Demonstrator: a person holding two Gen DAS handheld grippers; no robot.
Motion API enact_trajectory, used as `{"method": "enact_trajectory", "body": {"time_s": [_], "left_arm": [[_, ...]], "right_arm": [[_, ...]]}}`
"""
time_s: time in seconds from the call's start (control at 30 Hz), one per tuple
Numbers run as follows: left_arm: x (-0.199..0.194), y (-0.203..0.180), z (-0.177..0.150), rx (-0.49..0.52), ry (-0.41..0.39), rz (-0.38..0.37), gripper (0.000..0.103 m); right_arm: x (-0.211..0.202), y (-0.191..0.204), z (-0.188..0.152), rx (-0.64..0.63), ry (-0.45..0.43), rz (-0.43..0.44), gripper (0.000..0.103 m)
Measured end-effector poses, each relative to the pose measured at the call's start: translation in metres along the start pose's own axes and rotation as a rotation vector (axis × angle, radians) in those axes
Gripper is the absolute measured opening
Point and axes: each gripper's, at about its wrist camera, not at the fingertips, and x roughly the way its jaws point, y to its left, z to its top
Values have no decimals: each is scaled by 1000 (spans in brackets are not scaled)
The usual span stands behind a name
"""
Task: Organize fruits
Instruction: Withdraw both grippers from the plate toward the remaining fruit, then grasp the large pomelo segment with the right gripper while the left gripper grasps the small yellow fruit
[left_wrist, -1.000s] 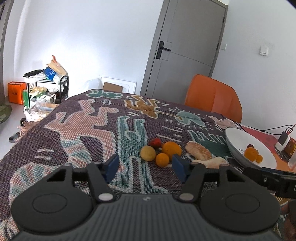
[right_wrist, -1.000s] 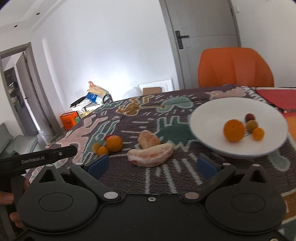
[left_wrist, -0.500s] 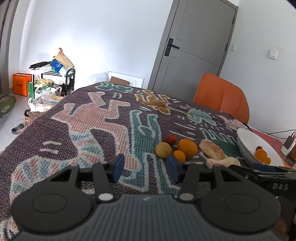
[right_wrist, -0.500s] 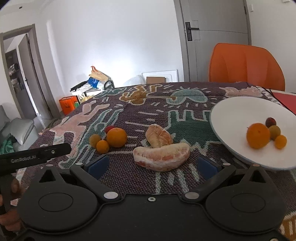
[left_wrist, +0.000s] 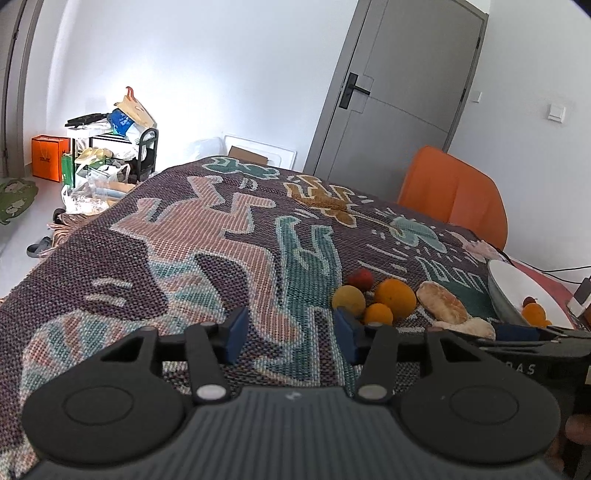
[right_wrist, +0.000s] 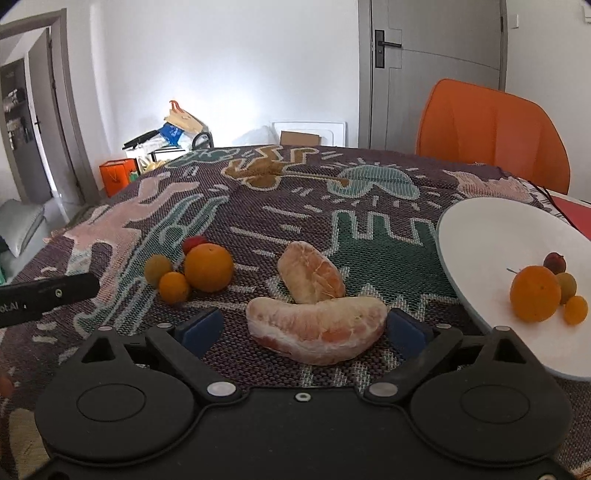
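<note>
Two peeled pomelo segments lie on the patterned cloth: a near one and a far one. My right gripper is open, its blue pads on either side of the near segment, apart from it. Left of them sit an orange, a small orange, a yellow-green fruit and a red fruit. The white plate at right holds an orange and three small fruits. My left gripper is open and empty, left of the fruit cluster.
An orange chair stands behind the table's far right edge. A cable runs past the plate. The left gripper's body shows at the left edge of the right wrist view. Clutter and a rack stand on the floor at left.
My right gripper has moved forward and down until its pads flank the near pomelo segment. My left gripper has shifted left and its jaws have narrowed somewhat.
</note>
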Motion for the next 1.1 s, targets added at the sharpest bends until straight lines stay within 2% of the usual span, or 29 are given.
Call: {"method": "enact_trajectory", "body": {"time_s": [0.07, 0.13, 0.23, 0.43, 0.7, 1.1], "left_arm": [[2, -1, 1, 1, 3, -3, 50], [4, -2, 2, 5, 3, -5, 49], [9, -5, 4, 9, 8, -13, 44], [15, -14, 9, 23, 4, -32, 42], [26, -25, 14, 34, 7, -62, 32], [46, -32, 13, 11, 45, -76, 32]], "right_arm": [[3, 0, 0, -10, 7, -9, 96], [7, 0, -1, -12, 12, -19, 90], [11, -1, -3, -21, 12, -36, 84], [5, -6, -3, -4, -5, -6, 83], [-17, -4, 2, -12, -56, 49, 83], [-42, -13, 10, -6, -125, 60, 83]]}}
